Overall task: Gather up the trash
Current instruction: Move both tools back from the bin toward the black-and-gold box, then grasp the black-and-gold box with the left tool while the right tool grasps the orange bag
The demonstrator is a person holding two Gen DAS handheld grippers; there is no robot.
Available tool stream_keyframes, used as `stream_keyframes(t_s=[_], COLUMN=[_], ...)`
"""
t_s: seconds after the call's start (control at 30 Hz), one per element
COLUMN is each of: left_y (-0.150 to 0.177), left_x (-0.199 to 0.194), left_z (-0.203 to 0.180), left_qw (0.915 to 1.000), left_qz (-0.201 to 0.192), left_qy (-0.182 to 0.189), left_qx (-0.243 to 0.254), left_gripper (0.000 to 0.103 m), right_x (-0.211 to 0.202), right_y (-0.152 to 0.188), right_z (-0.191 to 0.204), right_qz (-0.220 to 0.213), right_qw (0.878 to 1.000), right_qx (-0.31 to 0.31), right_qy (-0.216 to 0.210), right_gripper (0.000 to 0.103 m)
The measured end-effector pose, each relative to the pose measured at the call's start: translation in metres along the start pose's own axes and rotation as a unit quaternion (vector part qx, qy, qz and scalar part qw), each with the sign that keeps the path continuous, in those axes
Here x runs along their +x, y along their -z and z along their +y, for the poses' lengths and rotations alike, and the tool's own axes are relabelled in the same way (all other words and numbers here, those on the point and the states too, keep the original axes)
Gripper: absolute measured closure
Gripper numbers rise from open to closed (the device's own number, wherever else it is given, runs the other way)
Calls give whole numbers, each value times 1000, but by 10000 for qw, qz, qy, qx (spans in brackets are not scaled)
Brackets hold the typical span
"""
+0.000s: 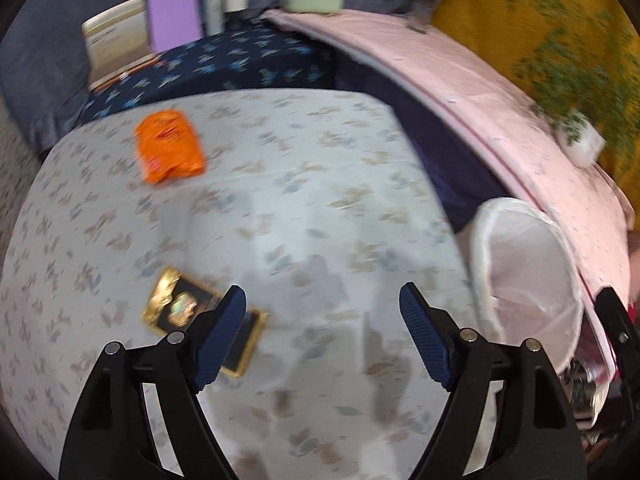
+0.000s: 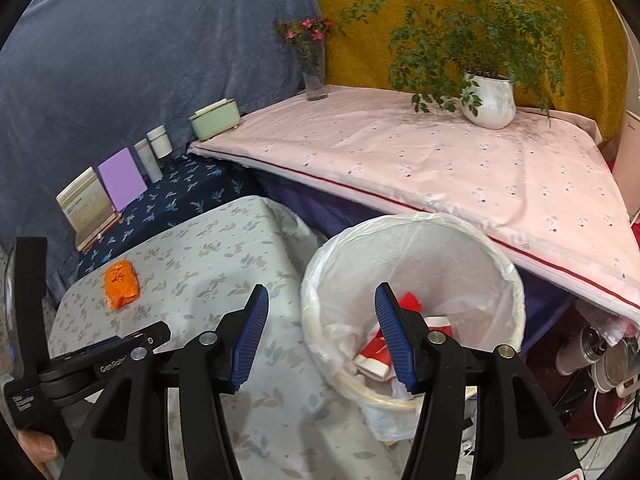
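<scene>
An orange snack wrapper (image 1: 170, 146) lies on the leaf-print tablecloth (image 1: 280, 208), far from both grippers; it shows small in the right wrist view (image 2: 121, 283) too. A black and gold wrapper (image 1: 182, 306) lies flat under the left fingertip (image 1: 224, 332) of my left gripper (image 1: 323, 300), which is open with nothing between its pads. My right gripper (image 2: 322, 300) is open and empty above the table's edge, next to a white-lined bin (image 2: 508, 276). Red and white trash (image 2: 378, 354) lies in that bin. The bin (image 1: 560, 240) stands to the right of the table.
Books (image 2: 86, 202), a purple card (image 2: 122, 178), jars (image 2: 158, 142) and a green box (image 2: 214, 120) line the back of the dark blue cloth. A pink-covered table (image 2: 440, 160) carries a flower vase (image 2: 314, 76) and a potted plant (image 2: 488, 98). Cups and bottles (image 2: 596, 350) sit below at right.
</scene>
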State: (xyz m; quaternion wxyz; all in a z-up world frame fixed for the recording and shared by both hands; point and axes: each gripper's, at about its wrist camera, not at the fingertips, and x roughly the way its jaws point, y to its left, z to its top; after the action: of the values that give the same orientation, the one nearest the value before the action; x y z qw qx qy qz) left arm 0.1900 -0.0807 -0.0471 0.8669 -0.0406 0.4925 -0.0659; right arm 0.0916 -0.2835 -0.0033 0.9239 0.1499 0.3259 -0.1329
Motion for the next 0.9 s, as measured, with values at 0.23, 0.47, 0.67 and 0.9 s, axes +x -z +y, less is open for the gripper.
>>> stream_keyframes(t_s=[0.23, 0.47, 0.67, 0.9], left_y=[7, 9, 7, 17], left_x=[21, 41, 47, 45], left_z=[50, 75, 75, 81], left_qw=[9926, 9797, 9751, 9655], left_qz=[339, 606, 659, 651], left_qy=[-690, -967, -1280, -1507], left_qx=[-939, -1646, -1687, -2023], left_gripper=[28, 28, 25, 23], right_x=[13, 28, 38, 45], right_y=[12, 13, 12, 13], right_z=[33, 52, 59, 62], right_qz=[180, 310, 365, 423], right_qw=[9993, 9979, 9972, 9968], right_qx=[-222, -377, -433, -444], right_qy=[-250, -432, -497, -511], right_gripper=[49, 49, 49, 49])
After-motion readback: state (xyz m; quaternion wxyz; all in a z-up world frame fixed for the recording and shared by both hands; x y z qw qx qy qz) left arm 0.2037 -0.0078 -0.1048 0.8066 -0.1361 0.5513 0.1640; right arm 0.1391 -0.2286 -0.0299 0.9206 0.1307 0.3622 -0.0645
